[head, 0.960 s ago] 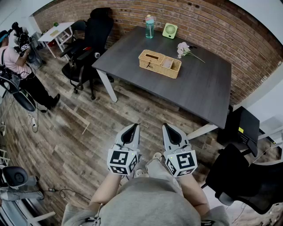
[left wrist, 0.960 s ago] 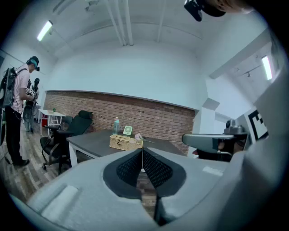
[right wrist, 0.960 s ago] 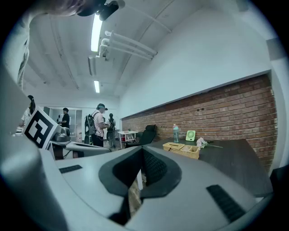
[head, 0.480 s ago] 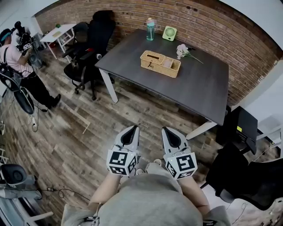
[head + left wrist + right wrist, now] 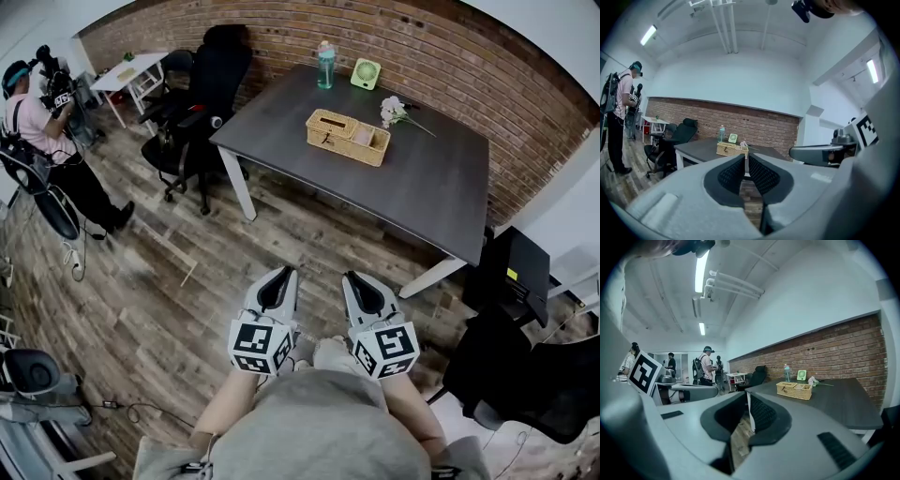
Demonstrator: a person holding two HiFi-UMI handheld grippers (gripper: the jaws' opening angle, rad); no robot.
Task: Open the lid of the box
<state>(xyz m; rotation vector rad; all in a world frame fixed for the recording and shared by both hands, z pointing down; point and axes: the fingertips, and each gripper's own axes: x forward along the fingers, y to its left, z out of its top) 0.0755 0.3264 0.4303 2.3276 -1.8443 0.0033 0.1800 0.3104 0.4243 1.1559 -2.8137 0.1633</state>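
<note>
The box [image 5: 349,137] is a woven tan basket on the dark table [image 5: 422,187]. Its flat lid [image 5: 329,122] lies closed over the left half. The box also shows small and far off in the left gripper view [image 5: 731,149] and the right gripper view [image 5: 794,389]. Both grippers are held close to the person's body over the wooden floor, well short of the table. My left gripper [image 5: 279,273] is shut and empty, its tips together [image 5: 746,157]. My right gripper [image 5: 356,277] has just been opening by a hair. Its tips [image 5: 747,394] still look together with nothing between them.
A bottle [image 5: 325,64], a small green fan [image 5: 365,73] and flowers [image 5: 392,110] stand behind the box. Black office chairs [image 5: 202,94] sit at the table's left end. Another chair [image 5: 525,375] and a black cabinet [image 5: 511,272] are at the right. A person [image 5: 47,122] stands far left.
Both grippers stay in front of the body. The table and box have drifted slightly right in the head view.
</note>
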